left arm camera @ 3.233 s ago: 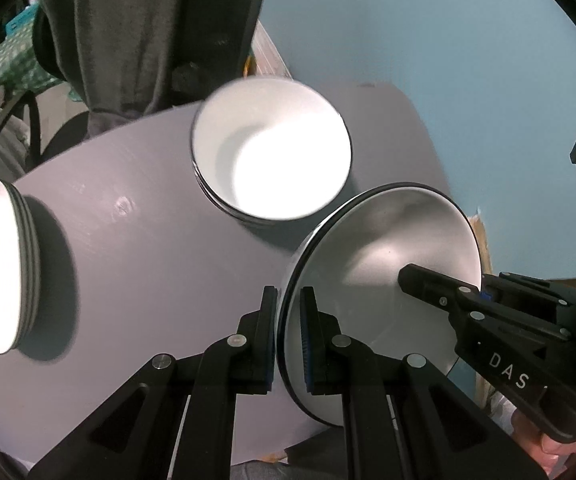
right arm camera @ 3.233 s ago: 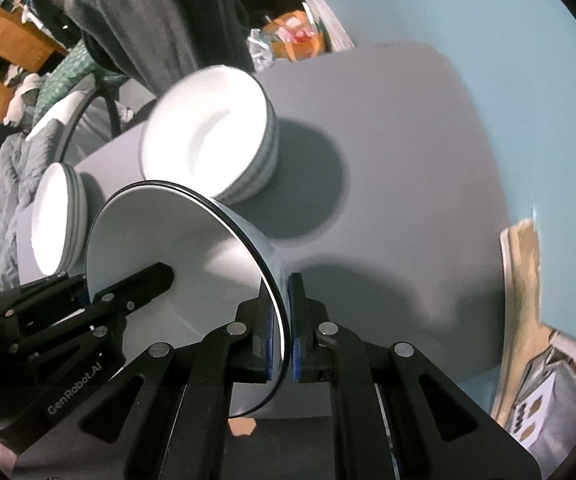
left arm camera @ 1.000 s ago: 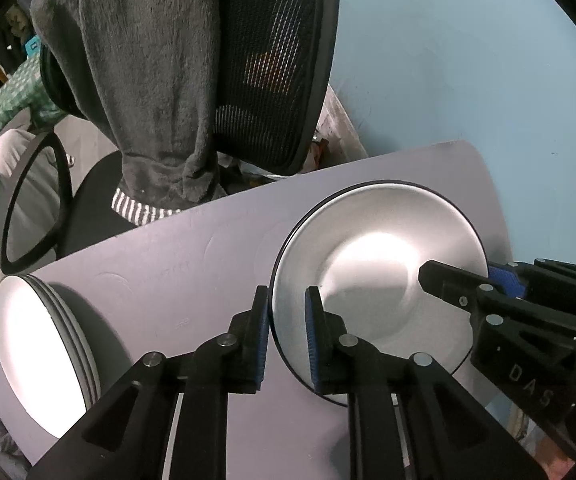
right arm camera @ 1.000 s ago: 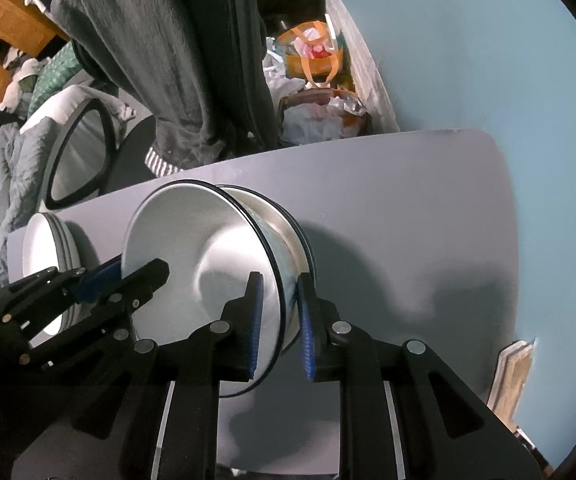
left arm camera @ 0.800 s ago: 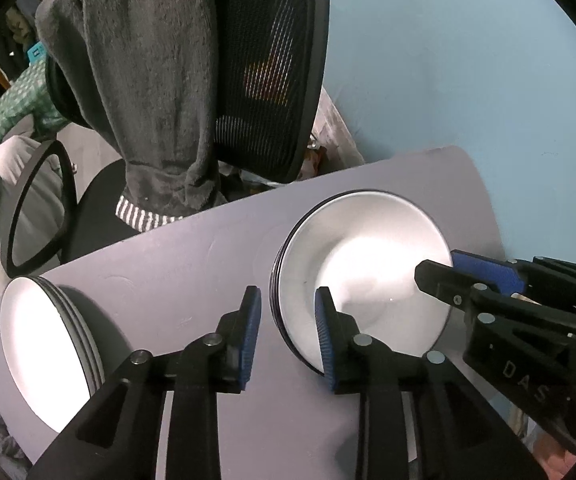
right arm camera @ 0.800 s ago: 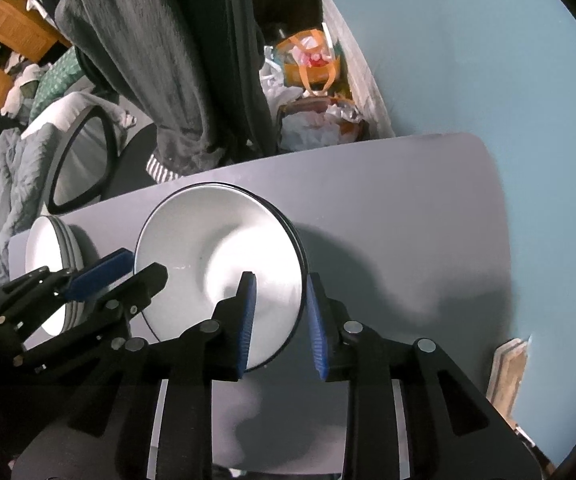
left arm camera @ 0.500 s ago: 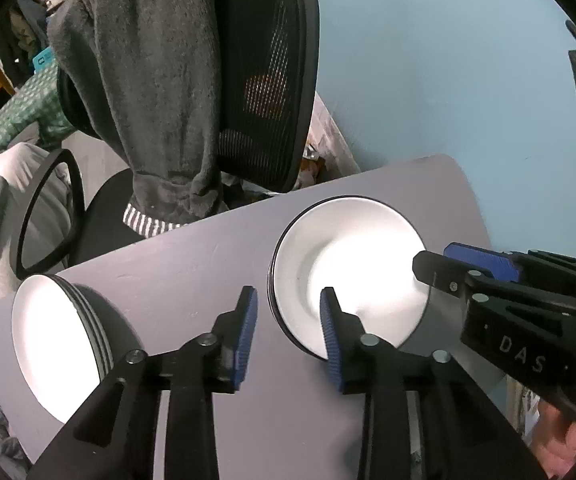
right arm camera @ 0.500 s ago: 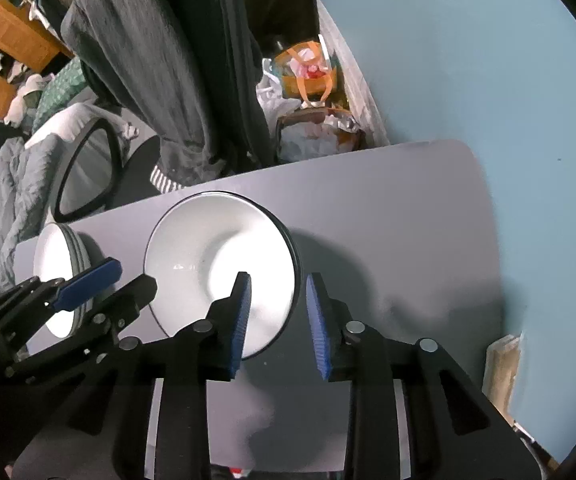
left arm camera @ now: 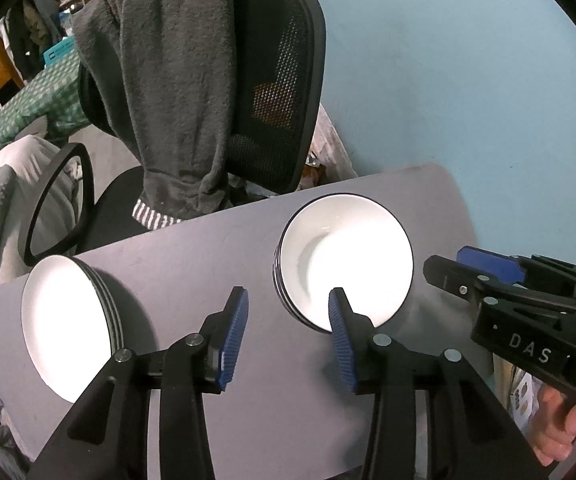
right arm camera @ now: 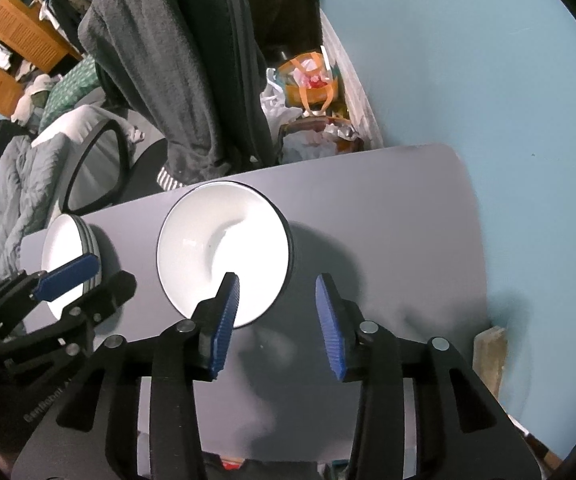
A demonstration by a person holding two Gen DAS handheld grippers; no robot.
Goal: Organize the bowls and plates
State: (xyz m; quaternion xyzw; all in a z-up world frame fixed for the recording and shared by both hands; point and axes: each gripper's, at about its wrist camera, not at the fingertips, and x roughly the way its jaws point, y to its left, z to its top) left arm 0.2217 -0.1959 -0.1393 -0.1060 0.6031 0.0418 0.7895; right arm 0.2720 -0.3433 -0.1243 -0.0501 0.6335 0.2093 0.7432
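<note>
A stack of white bowls with black rims [left arm camera: 346,258] [right arm camera: 224,248] sits on the grey table [left arm camera: 192,264] [right arm camera: 388,216]. A stack of white plates [left arm camera: 68,320] [right arm camera: 70,252] lies at the table's left end. My left gripper [left arm camera: 288,312] hangs above the table just left of the bowl stack, its jaws opening with nothing between them. My right gripper [right arm camera: 276,300] hovers over the stack's right edge, jaws also opening, empty. Each gripper shows in the other's view at the side.
A black mesh office chair [left arm camera: 276,80] draped with a dark grey towel [left arm camera: 168,80] stands behind the table. A blue wall [right arm camera: 488,80] runs along the right. Bags of clutter [right arm camera: 312,92] lie on the floor beyond the table. A hand [left arm camera: 560,424] holds the right gripper.
Both grippers set the bowl they held onto the bowl stack, opened their jaws and rose away from it. The stack now looks smaller in both views.
</note>
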